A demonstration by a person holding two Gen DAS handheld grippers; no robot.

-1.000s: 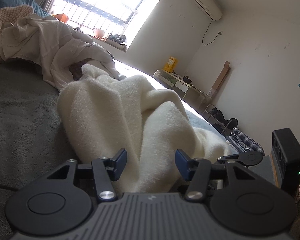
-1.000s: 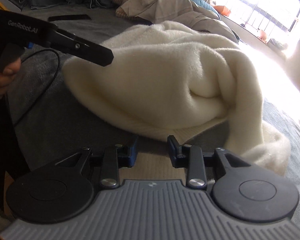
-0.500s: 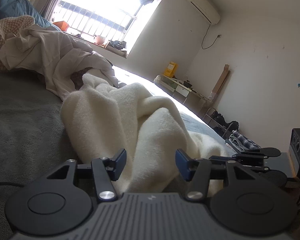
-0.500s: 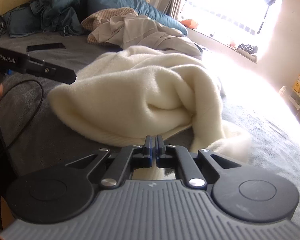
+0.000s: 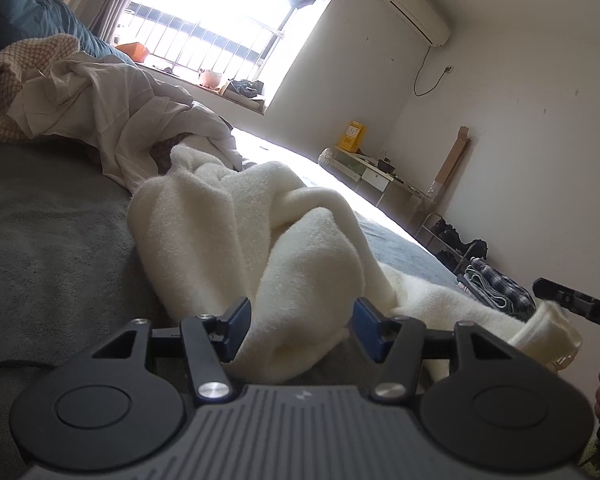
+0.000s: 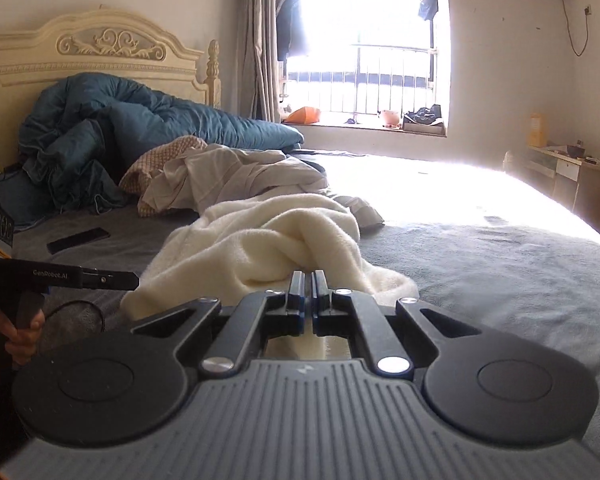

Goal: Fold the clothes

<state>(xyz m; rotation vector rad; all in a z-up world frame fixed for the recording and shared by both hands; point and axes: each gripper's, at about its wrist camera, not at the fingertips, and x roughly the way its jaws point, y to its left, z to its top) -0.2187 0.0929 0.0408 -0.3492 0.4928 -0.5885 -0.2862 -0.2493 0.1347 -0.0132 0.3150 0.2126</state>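
In the left wrist view the left gripper [image 5: 300, 326] has its jaws apart and opening, a bunched fold of the cream fleece garment [image 5: 236, 236] lying between the blue pads [image 5: 236, 322] on the grey bed cover [image 5: 48, 240]; I cannot tell whether the pads touch it. At the right edge, the right gripper [image 5: 548, 292] pinches the garment's edge. In the right wrist view the right gripper [image 6: 309, 294] is clamped on that cream edge, the garment heaped ahead of it, near crumpled beige clothes [image 6: 236, 180].
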